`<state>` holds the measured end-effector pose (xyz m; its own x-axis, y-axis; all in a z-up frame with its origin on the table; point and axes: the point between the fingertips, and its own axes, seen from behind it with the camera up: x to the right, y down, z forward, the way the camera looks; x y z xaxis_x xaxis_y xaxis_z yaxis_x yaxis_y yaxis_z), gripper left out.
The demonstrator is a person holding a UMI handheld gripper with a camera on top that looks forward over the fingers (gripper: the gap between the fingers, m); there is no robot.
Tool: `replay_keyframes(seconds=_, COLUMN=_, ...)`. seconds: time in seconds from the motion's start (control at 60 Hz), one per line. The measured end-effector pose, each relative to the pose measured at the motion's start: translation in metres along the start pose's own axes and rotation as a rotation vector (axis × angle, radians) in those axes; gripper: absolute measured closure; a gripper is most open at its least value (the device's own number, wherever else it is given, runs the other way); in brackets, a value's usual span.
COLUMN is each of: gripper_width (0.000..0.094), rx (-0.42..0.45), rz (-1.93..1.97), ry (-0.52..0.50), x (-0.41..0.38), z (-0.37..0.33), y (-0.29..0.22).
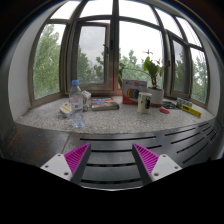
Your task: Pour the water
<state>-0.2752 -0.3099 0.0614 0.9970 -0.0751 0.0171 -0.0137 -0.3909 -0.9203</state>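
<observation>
Tongs (111,160) held open and empty, well short of the windowsill.
A clear plastic bottle (75,100) with a blue cap stood upright on the windowsill (50,118), well beyond the 2 pink pads; a potted plant (151,72) and a cup (144,101) stood further along.

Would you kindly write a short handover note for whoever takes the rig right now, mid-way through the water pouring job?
Gripper: fingers open, holding nothing, well short of the windowsill.
Water bottle: upright on the windowsill, ahead and to the left of the fingers; whether it is capped I cannot tell.
Cup: near the potted plant, ahead and to the right.
Done: nothing visible yet; bottle untouched.
Left: approach, grasp the bottle, pour into the cup, probably.
</observation>
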Motion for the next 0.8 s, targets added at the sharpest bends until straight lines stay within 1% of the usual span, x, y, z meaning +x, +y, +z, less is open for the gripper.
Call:
replay_keyframes(seconds=0.083, gripper_width=0.0085, rx=0.035, rz=0.005, ry=-0.053, x=-0.053, z=0.034, y=-0.021)
replay_keyframes(seconds=0.267, gripper_width=0.0088, rx=0.116, rz=0.011, ry=-0.12, x=-0.137, z=0.115, y=-0.076)
replay_keyframes(seconds=0.417, gripper_width=0.0105, rx=0.19, rz=-0.007, ry=-0.12, x=-0.169, z=0.179, y=-0.118)
replay_keyframes(seconds=0.45, gripper_width=0.0143, rx=0.205, rz=-0.017, ry=-0.112, x=-0.172, z=0.192, y=-0.124)
replay_keyframes(seconds=0.567, gripper_width=0.0338, rx=0.221, rz=-0.059, ry=-0.065, x=-0.173, z=0.227, y=-0.132)
replay_keyframes(seconds=0.617, gripper_width=0.0458, rx=0.229, rz=-0.076, ry=-0.042, x=-0.167, z=0.234, y=-0.132)
replay_keyframes(seconds=0.65, gripper_width=0.0471, rx=0.236, rz=-0.069, ry=-0.05, x=-0.169, z=0.236, y=-0.135)
replay_keyframes(seconds=0.683, gripper_width=0.0524, rx=0.241, rz=-0.055, ry=-0.069, x=-0.172, z=0.235, y=-0.136)
replay_keyframes(seconds=0.8, gripper_width=0.0647, rx=0.241, rz=-0.026, ry=-0.097, x=-0.171, z=0.235, y=-0.136)
